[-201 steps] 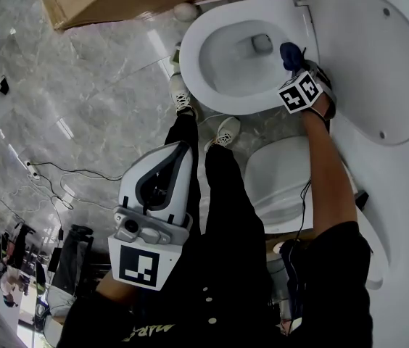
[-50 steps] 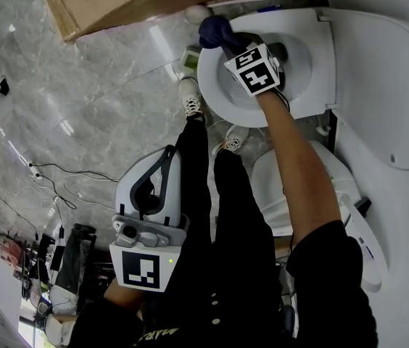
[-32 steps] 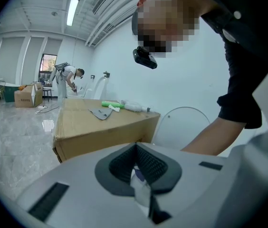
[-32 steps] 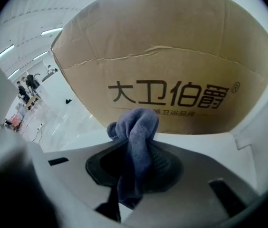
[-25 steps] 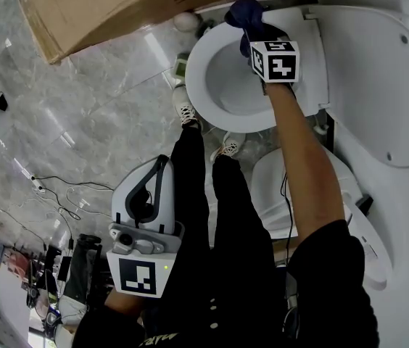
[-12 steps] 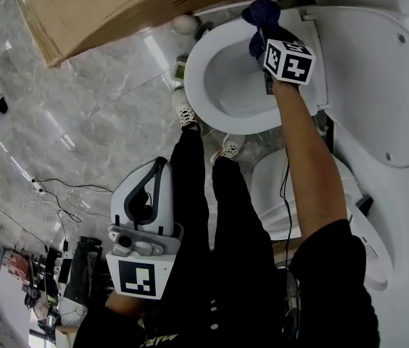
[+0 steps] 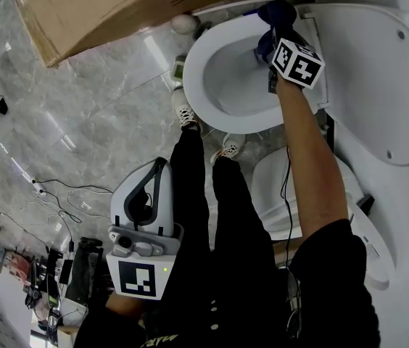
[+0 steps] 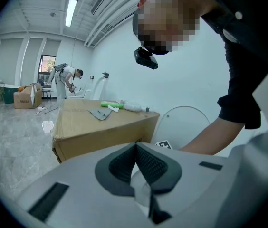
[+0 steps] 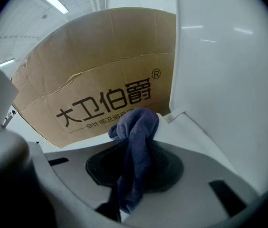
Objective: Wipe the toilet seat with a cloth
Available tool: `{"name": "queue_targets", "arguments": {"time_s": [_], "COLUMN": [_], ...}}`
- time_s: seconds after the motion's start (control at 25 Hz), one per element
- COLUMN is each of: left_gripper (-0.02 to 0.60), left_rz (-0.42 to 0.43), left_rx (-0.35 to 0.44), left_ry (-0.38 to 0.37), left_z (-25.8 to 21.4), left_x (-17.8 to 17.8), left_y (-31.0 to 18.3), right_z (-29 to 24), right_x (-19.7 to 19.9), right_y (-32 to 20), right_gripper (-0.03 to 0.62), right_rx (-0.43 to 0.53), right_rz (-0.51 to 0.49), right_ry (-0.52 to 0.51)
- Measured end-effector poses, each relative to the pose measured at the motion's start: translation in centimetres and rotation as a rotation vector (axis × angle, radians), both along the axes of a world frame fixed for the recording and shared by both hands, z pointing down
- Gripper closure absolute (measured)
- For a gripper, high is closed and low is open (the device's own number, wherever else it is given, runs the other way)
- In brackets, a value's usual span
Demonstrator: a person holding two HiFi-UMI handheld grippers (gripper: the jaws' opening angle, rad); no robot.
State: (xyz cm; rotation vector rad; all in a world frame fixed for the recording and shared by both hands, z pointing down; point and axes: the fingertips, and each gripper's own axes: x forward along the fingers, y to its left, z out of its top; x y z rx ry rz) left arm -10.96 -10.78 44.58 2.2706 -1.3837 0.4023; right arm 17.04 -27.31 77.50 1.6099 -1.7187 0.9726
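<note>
From above, the right gripper (image 7: 273, 36) is pressing a bunched dark-blue cloth (image 7: 277, 11) onto the toilet seat (image 7: 203, 85) at its far rim, having slid rightward since a moment ago. In the left gripper view, the left gripper (image 8: 136, 161) is sitting clenched (nothing between). In the right gripper view, the jaws are pinching the cloth's twisted fold.

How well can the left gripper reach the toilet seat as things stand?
Probably not from here: the left gripper hangs beside the person's legs, well short of the toilet seat, jaws shut. The right gripper, holding the cloth, occupies the seat's far rim.
</note>
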Motion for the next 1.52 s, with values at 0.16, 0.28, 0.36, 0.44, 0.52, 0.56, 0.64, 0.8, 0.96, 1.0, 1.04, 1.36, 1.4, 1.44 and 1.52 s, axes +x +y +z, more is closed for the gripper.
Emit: {"name": "queue_targets", "arguments": {"time_s": [0.16,0.28,0.36,0.44,0.52,0.56,0.64,0.8,0.96,1.0,1.04,1.36,1.4,1.44,1.52], "left_gripper": [0.572,0.572,0.572,0.572,0.572,0.572,0.572,0.572,0.572,0.572,0.572,0.572,0.572,0.572,0.572], "left_rz": [0.001,0.006,0.008,0.012,0.017,0.018,0.018,0.023,0.025,0.025,0.026,0.033,0.034,0.034,0.033], "left_rx": [0.002,0.006,0.009,0.011,0.011,0.011,0.012,0.019,0.024,0.025,0.026,0.036,0.039,0.043,0.048], "left_ry": [0.003,0.002,0.003,0.003,0.003,0.003,0.003,0.003,0.003,0.003,0.003,0.002,0.002,0.002,0.004], "left_z": [-0.1,-0.3,-0.4,-0.5,-0.5,-0.5,-0.6,-0.7,-0.9,-1.0,-1.1,-1.6,-1.8,-1.9,-2.1], "left_x": [0.1,0.3,0.5,0.7,0.9,1.0,1.0,1.3,1.5,1.6,1.7,2.3,2.4,2.5,2.6], "left_y": [0.2,0.3,0.3,0.3,0.3,0.3,0.3,0.5,0.8,0.9,1.0,1.7,1.7,1.8,2.0], "right_z": [-0.1,-0.1,-0.2,-0.3,-0.3,-0.3,-0.2,-0.2,-0.3,-0.4,-0.4,-0.3,-0.3,-0.2,-0.1], "right_x": [1.0,2.0,2.5,3.2,3.9,4.2,4.8,5.5,6.4,6.5,6.7,8.1,8.1,8.2,8.5], "right_y": [0.4,0.9,1.2,1.4,1.8,2.2,2.8,4.0,5.3,5.6,5.9,9.0,9.4,9.8,10.7], "right_gripper": [0.513,0.513,0.513,0.513,0.513,0.513,0.513,0.514,0.514,0.514,0.514,0.514,0.514,0.514,0.514], "right_rx": [-0.004,-0.014,-0.016,-0.012,-0.015,-0.020,-0.027,-0.030,-0.032,-0.032,-0.033,-0.074,-0.076,-0.080,-0.092], "right_rz": [0.032,0.058,0.067,0.078,0.101,0.116,0.140,0.151,0.180,0.181,0.182,0.217,0.217,0.220,0.238], "right_ry": [0.008,0.011,0.015,0.021,0.027,0.033,0.043,0.060,0.072,0.075,0.077,0.099,0.098,0.096,0.091]}}
